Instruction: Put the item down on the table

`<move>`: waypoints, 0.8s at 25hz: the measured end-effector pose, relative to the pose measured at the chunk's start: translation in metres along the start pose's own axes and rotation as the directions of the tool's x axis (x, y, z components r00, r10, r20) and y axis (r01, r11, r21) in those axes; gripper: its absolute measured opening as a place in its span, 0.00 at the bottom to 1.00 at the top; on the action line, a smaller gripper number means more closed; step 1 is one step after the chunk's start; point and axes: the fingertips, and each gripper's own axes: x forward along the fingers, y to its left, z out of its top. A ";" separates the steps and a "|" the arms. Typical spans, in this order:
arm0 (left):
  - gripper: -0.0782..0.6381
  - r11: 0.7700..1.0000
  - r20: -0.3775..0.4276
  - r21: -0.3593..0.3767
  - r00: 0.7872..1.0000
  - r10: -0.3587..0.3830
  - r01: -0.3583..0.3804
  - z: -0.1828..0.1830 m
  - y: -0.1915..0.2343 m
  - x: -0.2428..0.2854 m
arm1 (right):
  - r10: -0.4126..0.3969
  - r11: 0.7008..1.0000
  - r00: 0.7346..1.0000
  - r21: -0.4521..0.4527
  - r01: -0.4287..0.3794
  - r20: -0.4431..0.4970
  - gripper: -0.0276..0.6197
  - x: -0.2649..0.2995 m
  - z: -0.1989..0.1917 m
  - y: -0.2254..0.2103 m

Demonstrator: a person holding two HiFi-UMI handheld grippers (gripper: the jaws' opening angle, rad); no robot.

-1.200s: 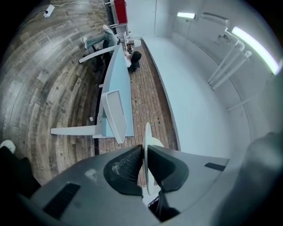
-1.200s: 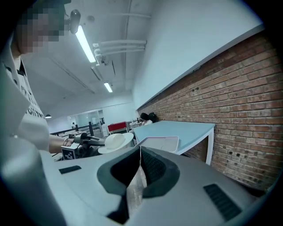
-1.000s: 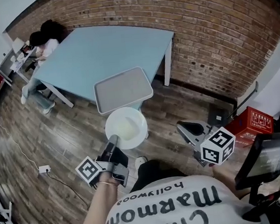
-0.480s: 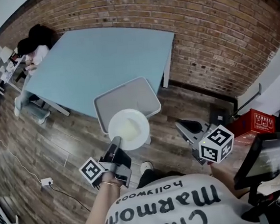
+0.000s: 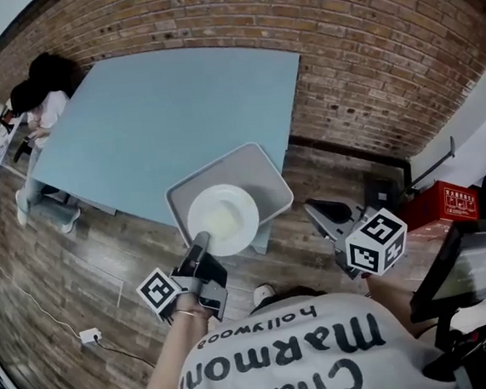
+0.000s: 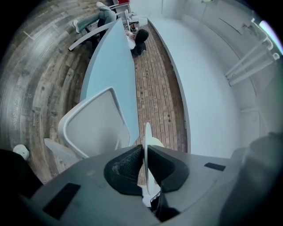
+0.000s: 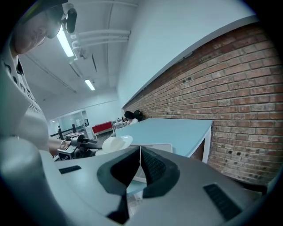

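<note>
A white plate (image 5: 222, 219) is pinched by its near rim in my left gripper (image 5: 200, 241), which is shut on it. In the head view the plate hangs over the near part of a grey tray (image 5: 253, 164) at the front corner of the light blue table (image 5: 166, 103). The left gripper view shows the plate (image 6: 147, 134) edge-on between the jaws of the left gripper (image 6: 144, 152), with the tray (image 6: 95, 128) beyond on the left. My right gripper (image 5: 313, 208) is off to the right over the floor, shut and empty. From its own view the right gripper (image 7: 140, 154) faces the plate (image 7: 116, 143) and the table (image 7: 172, 128).
A brick wall (image 5: 367, 58) runs behind and to the right of the table. A person (image 5: 33, 103) sits at the table's far left corner. A red box (image 5: 453, 203) and a screen on a stand (image 5: 468, 266) are at the right. A cable and socket (image 5: 90, 336) lie on the wooden floor.
Both grippers have come closer to the table. The plate, earlier in front of the tray over the floor, now hangs over the tray's near part. The left gripper's hold is unchanged.
</note>
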 end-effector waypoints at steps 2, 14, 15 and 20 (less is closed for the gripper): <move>0.14 1.000 -0.014 0.003 1.000 -0.005 0.005 0.011 0.001 0.008 | -0.011 1.000 1.000 -0.007 0.011 0.005 0.06 0.011 0.007 -0.001; 0.14 1.000 -0.092 -0.014 0.995 0.024 -0.026 0.041 0.023 0.042 | -0.064 0.998 0.998 -0.009 0.064 0.010 0.06 0.053 0.028 -0.017; 0.14 1.000 -0.097 -0.012 0.995 0.025 -0.026 0.041 0.025 0.045 | -0.067 0.998 0.998 -0.007 0.067 0.008 0.06 0.054 0.028 -0.019; 0.14 1.000 -0.115 -0.017 0.993 0.018 -0.020 0.040 0.027 0.058 | -0.068 0.998 0.998 -0.008 0.068 -0.004 0.06 0.061 0.027 -0.027</move>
